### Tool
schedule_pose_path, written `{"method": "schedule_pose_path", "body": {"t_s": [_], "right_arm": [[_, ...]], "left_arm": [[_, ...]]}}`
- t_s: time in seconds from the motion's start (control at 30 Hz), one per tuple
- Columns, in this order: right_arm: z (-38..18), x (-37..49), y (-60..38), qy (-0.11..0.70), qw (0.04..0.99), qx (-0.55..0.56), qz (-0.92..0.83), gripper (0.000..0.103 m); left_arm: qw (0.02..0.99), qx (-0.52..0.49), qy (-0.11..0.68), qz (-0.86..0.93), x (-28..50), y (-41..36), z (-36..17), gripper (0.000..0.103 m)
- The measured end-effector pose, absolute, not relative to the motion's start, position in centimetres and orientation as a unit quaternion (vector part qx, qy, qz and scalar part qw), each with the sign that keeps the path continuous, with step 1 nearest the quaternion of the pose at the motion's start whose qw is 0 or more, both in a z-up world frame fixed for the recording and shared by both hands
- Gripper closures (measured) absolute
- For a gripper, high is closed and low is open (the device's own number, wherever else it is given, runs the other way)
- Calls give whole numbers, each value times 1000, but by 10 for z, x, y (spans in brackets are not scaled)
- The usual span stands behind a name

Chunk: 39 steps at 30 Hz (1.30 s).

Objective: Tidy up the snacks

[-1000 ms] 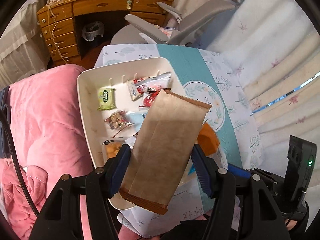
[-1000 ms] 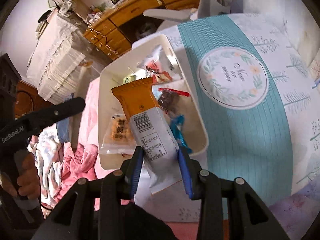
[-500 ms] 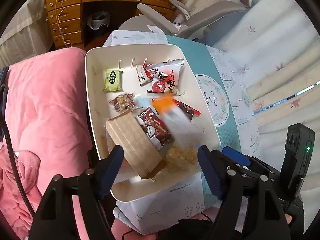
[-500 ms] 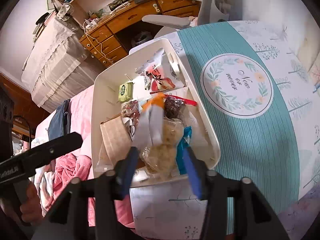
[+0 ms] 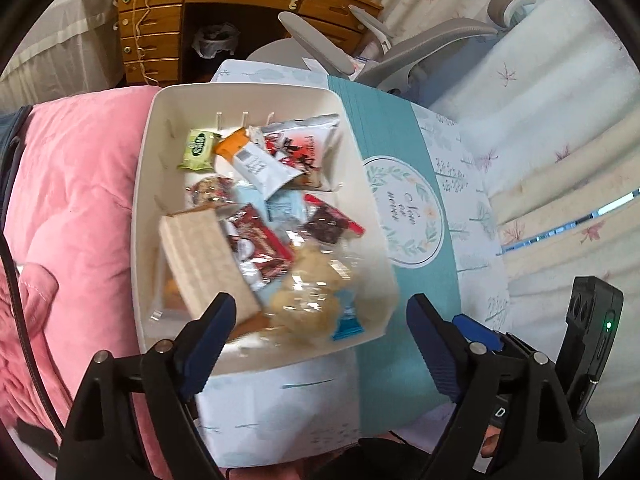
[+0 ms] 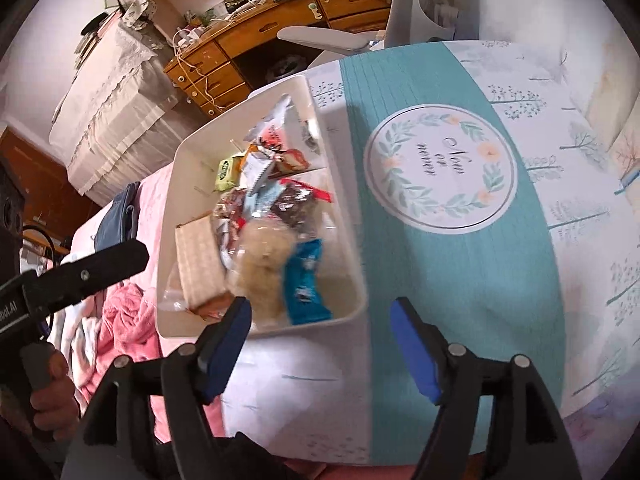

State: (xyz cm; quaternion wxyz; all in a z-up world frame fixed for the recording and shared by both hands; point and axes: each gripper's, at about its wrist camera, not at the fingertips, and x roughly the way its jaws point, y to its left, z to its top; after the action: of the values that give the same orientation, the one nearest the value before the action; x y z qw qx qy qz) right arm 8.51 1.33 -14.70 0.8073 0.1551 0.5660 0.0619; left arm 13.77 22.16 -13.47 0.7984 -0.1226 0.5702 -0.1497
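Left gripper (image 5: 320,320): jaws spread wide, holding nothing, poised over near end of white tray (image 5: 148,152). Right gripper (image 6: 320,332): likewise parted and empty, at tray's near corner. Tray contents: brown paper packet (image 5: 200,256), orange-and-white packet (image 5: 256,160), green snack (image 5: 198,155), blue wrapper (image 6: 305,280). Right view only: left gripper's handle in hand (image 6: 48,392). Left view only: pink blanket (image 5: 80,184) beside tray.

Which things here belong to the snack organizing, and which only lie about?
Job:
white bin
brown wafer pack
orange-and-white bar
green snack
clear cookie bag

Just about:
wooden desk
grey office chair
pink blanket
teal tablecloth
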Motion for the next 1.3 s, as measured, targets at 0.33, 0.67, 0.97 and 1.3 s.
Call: {"method": "schedule_pose_path", "body": {"t_s": [0.33, 0.67, 0.97, 1.3], "right_arm": [[-131, 81, -78, 560, 816, 85, 119, 15], [-107, 44, -165, 559, 816, 97, 111, 5], [-62, 9, -166, 552, 821, 98, 106, 3], [-18, -38, -137, 500, 858, 35, 109, 3]], "left_arm": [[826, -157, 535, -82, 101, 128, -117, 3], [845, -129, 515, -65, 45, 52, -78, 1], [863, -86, 498, -20, 4, 48, -49, 1], [874, -78, 480, 22, -33, 51, -38, 1]]}}
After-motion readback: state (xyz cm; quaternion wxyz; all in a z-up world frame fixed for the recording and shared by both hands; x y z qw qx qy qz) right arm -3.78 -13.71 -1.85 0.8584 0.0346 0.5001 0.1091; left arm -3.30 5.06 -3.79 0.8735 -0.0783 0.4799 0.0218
